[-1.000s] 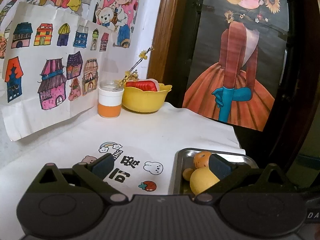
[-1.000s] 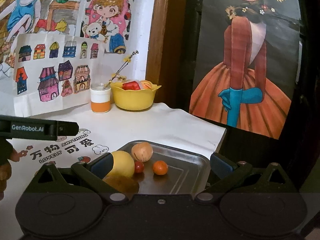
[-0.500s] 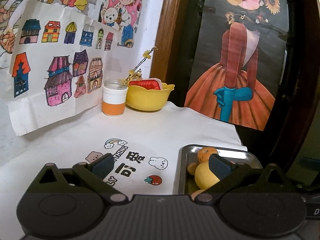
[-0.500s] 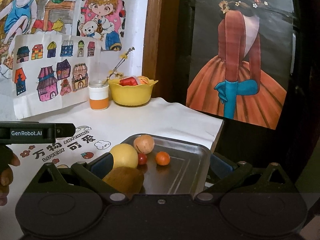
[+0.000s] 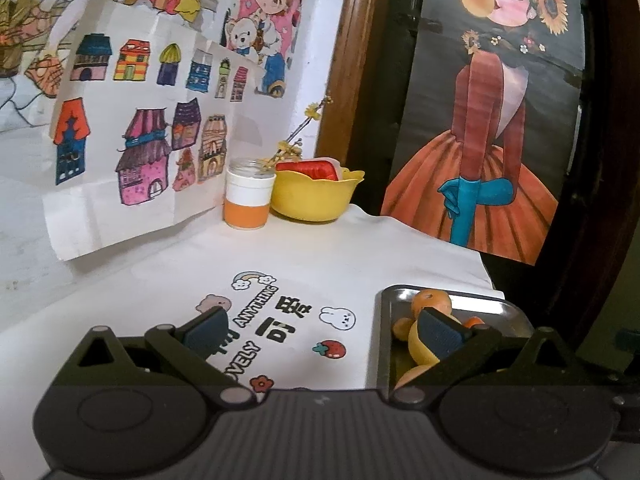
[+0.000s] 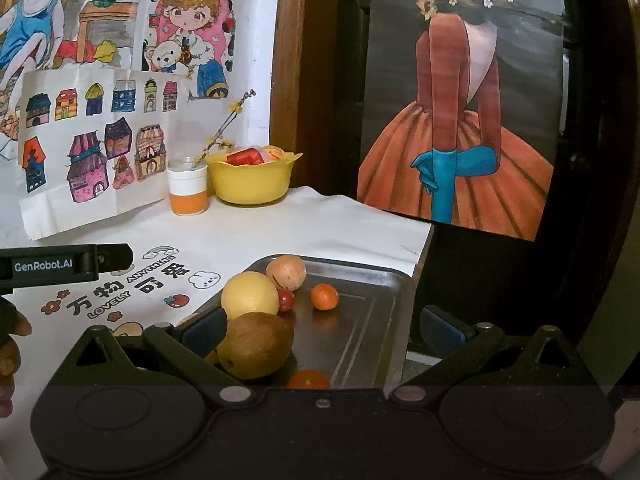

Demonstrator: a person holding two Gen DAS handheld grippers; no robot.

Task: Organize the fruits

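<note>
A metal tray [image 6: 400,280] at the table's right edge holds a brown kiwi [image 6: 256,344], a yellow fruit [image 6: 250,296], a tan round fruit [image 6: 286,272], a cherry tomato [image 6: 286,300] and a small orange [image 6: 325,297]. My right gripper [image 6: 324,330] hangs open over the tray's near end, its left finger beside the kiwi. My left gripper [image 5: 324,328] is open over the printed cloth, left of the tray [image 5: 384,320]; its right finger partly hides the yellow fruit [image 5: 416,344]. A yellow bowl [image 5: 316,196] stands at the back with red-wrapped food in it.
A white and orange jar [image 5: 246,200] with a flower sprig stands left of the bowl. Drawings lean on the wall behind. The left gripper's body [image 6: 60,266] and a hand [image 6: 8,340] show at the left of the right wrist view. The table drops off just right of the tray.
Both grippers stay open. The right one has drawn back a little, so more of the kiwi shows. The left view has shifted slightly leftward.
</note>
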